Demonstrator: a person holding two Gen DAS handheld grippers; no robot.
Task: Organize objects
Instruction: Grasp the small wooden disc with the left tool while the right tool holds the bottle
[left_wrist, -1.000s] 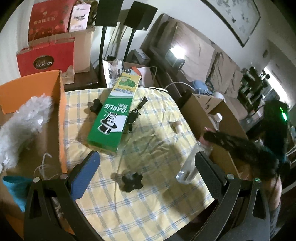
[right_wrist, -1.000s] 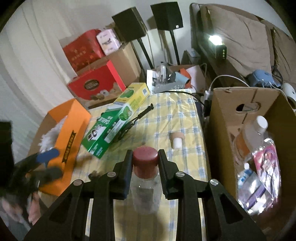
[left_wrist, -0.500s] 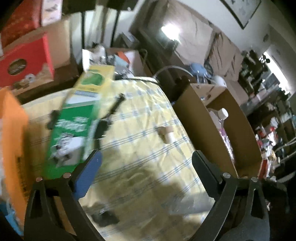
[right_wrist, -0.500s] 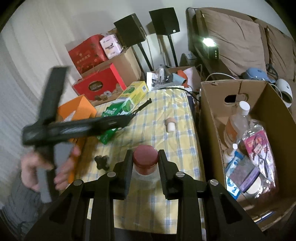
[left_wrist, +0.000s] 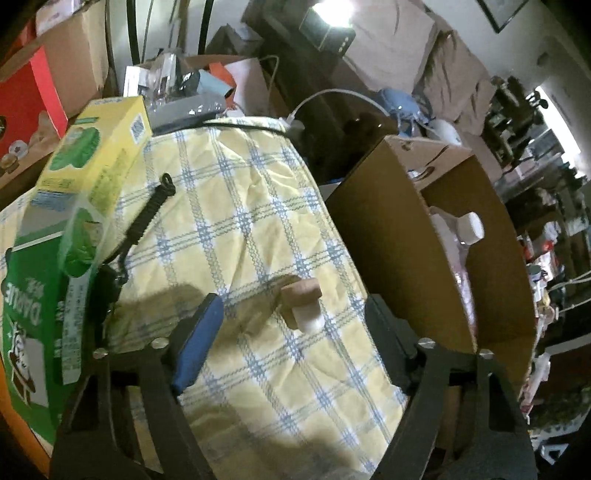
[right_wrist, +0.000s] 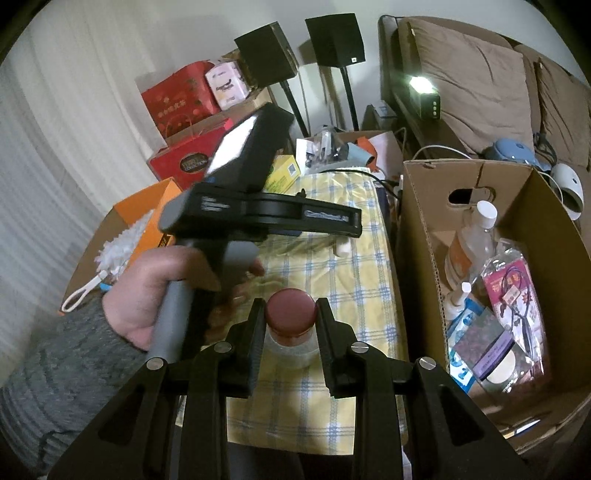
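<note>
Two claws: both in work over the yellow checked table (left_wrist: 258, 229), listed left to right.
Orange box (right_wrist: 147, 206): off the table's left edge, white fluffy item inside; contents otherwise hard to make out.
Green carton (left_wrist: 70, 236): lies along the table's left side, long axis running away from the camera; its lower end is cut off by the frame.
Black strap (left_wrist: 147, 214): lies just beside the carton, partly tucked under it.
Left claw (left_wrist: 291, 325): jaws closing, pads not yet touching anything.
Small cork-topped bottle (left_wrist: 303, 302): on its side on the table, between the left claw's jaws and slightly ahead of them, nearer the right finger; long axis runs roughly up and down the left wrist view, tan end farther off, white end nearer.
Nearer hand: left, in my judgement; the right is occupied.
Right claw (right_wrist: 290, 328): clamped on the red-capped clear bottle (right_wrist: 290, 314) just below its cap; bottle's base hidden.
Cardboard box (right_wrist: 417, 206): right of the table, already holding bottles and packets.
</note>
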